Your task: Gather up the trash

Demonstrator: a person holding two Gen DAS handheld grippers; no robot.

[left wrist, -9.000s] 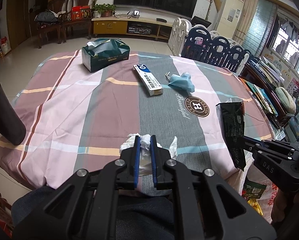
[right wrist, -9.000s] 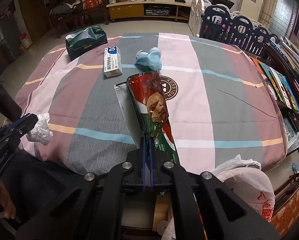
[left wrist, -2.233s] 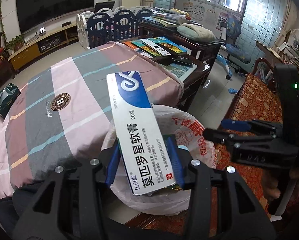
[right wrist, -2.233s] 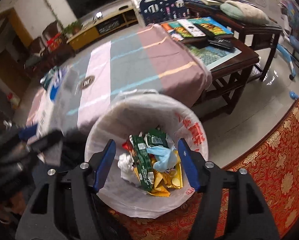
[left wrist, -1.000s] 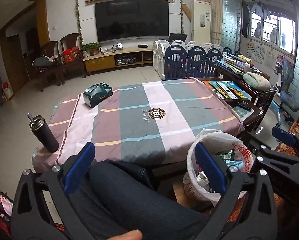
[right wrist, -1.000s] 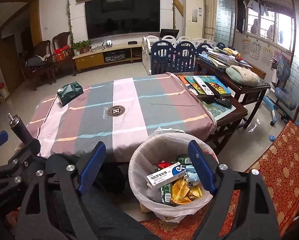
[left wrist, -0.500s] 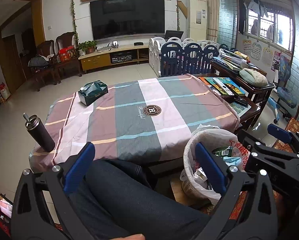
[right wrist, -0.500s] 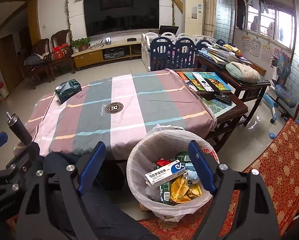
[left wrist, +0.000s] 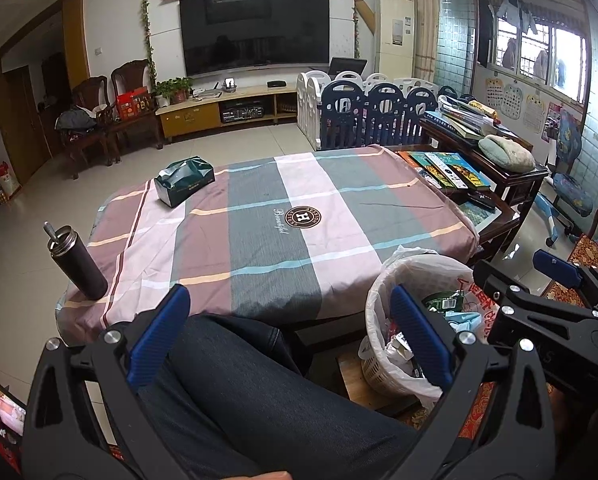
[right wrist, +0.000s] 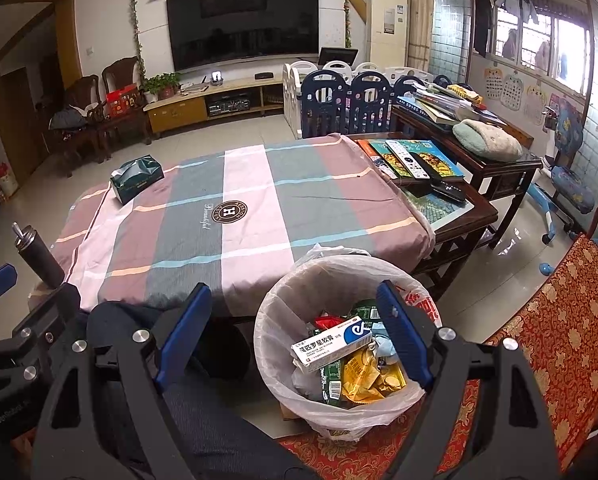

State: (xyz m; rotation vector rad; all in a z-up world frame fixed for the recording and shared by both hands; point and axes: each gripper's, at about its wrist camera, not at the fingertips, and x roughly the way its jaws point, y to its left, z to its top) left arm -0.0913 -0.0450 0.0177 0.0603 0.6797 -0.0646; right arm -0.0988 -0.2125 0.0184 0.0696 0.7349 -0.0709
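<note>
- Checking the step in hand: collection appears to be at or near its end, judged from how the trash lies; what remains is a last sweep of the table (left wrist: 339,216) for stray litter.
- Left tongs (left wrist: 289,332): jaws spread wide, released, nothing between them; lower centre of the left wrist view, over the person's dark-trousered leg.
- Right tongs (right wrist: 295,336): likewise spread and empty, lower centre of the right wrist view, framing the waste bin (right wrist: 283,300).
- Task items: the trash sits inside the bag-lined waste bin on the floor, just beside the near right corner of the table. On top lies a white and blue ointment box (right wrist: 331,344); under it yellow snack wrappers (right wrist: 369,376), a green packet and a pale blue item.
- Table contents: only a dark green tissue pack (left wrist: 185,180) at upper left and a dark flask (left wrist: 77,264) at the left edge; neither reads as trash, in my judgement, and both are best left alone.
- To finish well: scan the tablecloth and the floor around the bin before stopping; keep both tongs clear of the thin bag rim, which could snag and tip the load.
- Writing: tablecloth emblem (left wrist: 303,216) shows a large "H" in a round badge with script reading "Beautiful" beside it; the ring lettering is too small to confirm. The ointment box carries Chinese characters, apparently 莫匹罗星软膏. Red Chinese print on the bin bag is not legible.
</note>
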